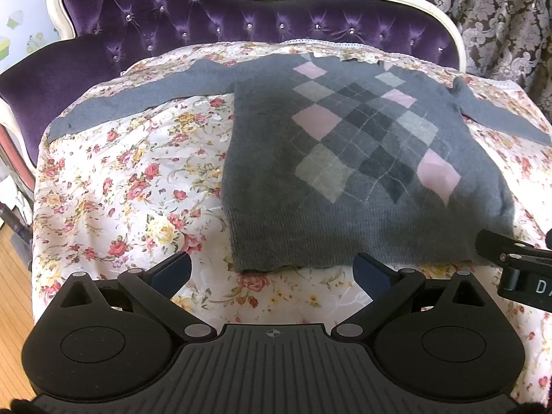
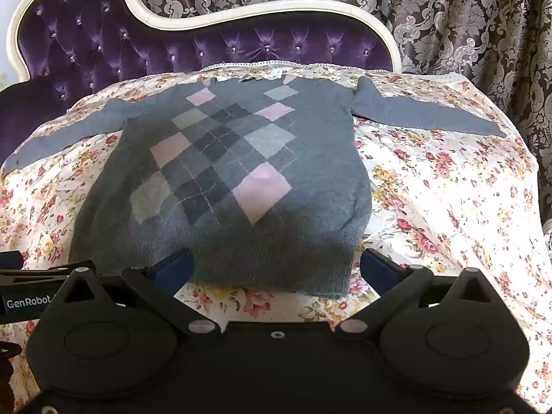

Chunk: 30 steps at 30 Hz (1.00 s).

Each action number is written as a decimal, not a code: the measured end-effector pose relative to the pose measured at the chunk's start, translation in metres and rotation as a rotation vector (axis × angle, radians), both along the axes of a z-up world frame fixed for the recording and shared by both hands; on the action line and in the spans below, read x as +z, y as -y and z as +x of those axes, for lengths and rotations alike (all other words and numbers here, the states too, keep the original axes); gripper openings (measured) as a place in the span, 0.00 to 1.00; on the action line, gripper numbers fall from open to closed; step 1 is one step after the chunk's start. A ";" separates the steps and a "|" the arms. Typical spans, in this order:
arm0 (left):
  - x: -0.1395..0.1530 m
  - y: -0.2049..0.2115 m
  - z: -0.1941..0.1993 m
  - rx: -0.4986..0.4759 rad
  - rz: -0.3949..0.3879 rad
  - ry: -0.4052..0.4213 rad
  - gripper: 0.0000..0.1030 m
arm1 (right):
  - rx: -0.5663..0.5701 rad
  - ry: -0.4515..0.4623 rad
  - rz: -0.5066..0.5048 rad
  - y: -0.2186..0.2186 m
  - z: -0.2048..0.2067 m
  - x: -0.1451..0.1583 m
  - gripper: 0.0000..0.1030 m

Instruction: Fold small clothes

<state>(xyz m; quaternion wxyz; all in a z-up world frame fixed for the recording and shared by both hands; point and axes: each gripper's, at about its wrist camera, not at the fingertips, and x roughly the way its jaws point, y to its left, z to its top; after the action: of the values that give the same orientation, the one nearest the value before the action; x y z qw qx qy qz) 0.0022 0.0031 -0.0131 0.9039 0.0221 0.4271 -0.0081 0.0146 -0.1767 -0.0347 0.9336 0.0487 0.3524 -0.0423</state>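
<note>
A grey knitted argyle sweater [image 1: 348, 158] is lying flat, sleeves spread, on a floral cloth [image 1: 131, 179], filling the frame's centre. Both the left hand-held gripper [image 1: 272, 269] and the right hand-held gripper [image 2: 276, 269] are hovering released just before its ribbed hem.

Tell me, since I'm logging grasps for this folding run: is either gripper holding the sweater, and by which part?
Nothing is held. The left gripper and right gripper are both open, near the hem of the flat grey argyle sweater.
</note>
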 end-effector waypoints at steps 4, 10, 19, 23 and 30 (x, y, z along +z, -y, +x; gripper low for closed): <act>0.000 0.000 0.000 0.000 0.001 0.000 0.98 | 0.002 -0.002 0.003 -0.001 0.000 0.000 0.99; 0.000 0.001 0.000 0.001 0.001 0.000 0.98 | 0.003 -0.004 0.004 -0.002 0.000 -0.001 0.99; -0.001 0.002 0.000 -0.003 0.000 -0.002 0.98 | 0.013 -0.005 0.012 -0.003 -0.001 -0.001 0.99; -0.001 0.003 -0.001 -0.003 0.000 -0.003 0.98 | 0.014 -0.006 0.021 -0.002 0.000 -0.001 0.99; -0.002 0.004 0.008 -0.009 0.001 -0.017 0.98 | 0.018 -0.013 0.041 0.001 0.006 -0.002 0.99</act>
<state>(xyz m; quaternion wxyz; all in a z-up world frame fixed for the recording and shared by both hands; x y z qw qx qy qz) 0.0106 -0.0009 -0.0152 0.9001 0.0244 0.4349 -0.0120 0.0211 -0.1776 -0.0362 0.9305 0.0644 0.3596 -0.0271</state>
